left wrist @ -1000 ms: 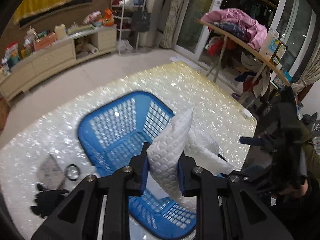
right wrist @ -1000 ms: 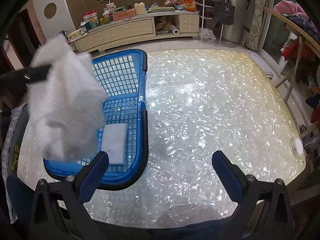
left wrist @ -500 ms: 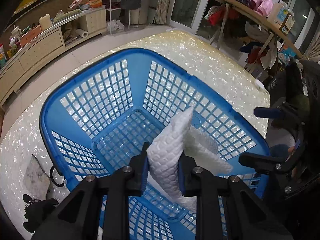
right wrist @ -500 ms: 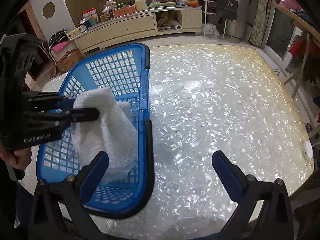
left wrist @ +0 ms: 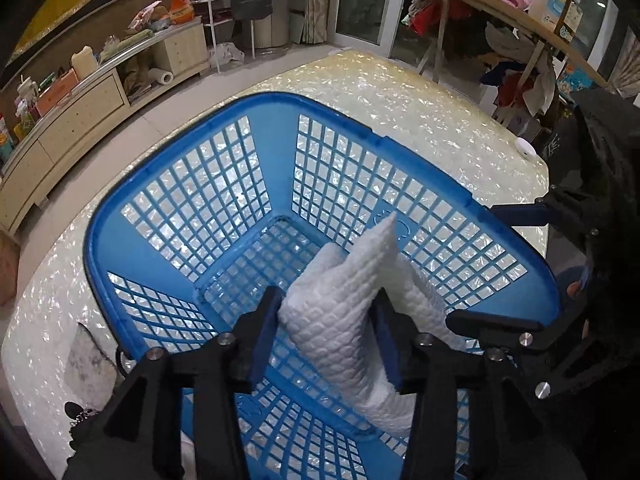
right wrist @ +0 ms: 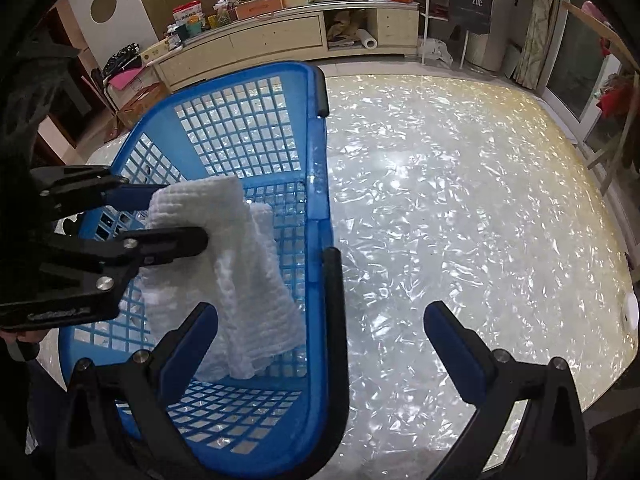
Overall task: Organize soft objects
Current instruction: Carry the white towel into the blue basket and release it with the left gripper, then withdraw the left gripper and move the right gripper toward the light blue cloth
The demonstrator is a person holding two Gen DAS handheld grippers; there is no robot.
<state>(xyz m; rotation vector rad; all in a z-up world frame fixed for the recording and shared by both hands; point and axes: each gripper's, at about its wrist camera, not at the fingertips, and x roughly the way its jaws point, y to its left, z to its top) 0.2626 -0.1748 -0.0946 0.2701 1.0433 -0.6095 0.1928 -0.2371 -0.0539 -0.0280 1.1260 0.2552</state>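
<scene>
White quilted cloth sits btwn the left gripper fingers, which have just been opening; the pads stand a bit apart, cloth still wedged btwn them but no longer squeezed, so it looks about to drop. Its long axis runs down and toward the camera from the fingers, lower end hanging inside the blue basket, close over the mesh floor. Basket lies straight below the left fingers, so prob. release needs only a wider opening. Right gripper fingers are wide apart, nothing btwn them, hovering over the basket's near rim and the table; left hand is the nearer to the cloth. Writing: far back, a dark bag reads "Zoe"; the left gripper's body has a label too blurred to read.
</scene>
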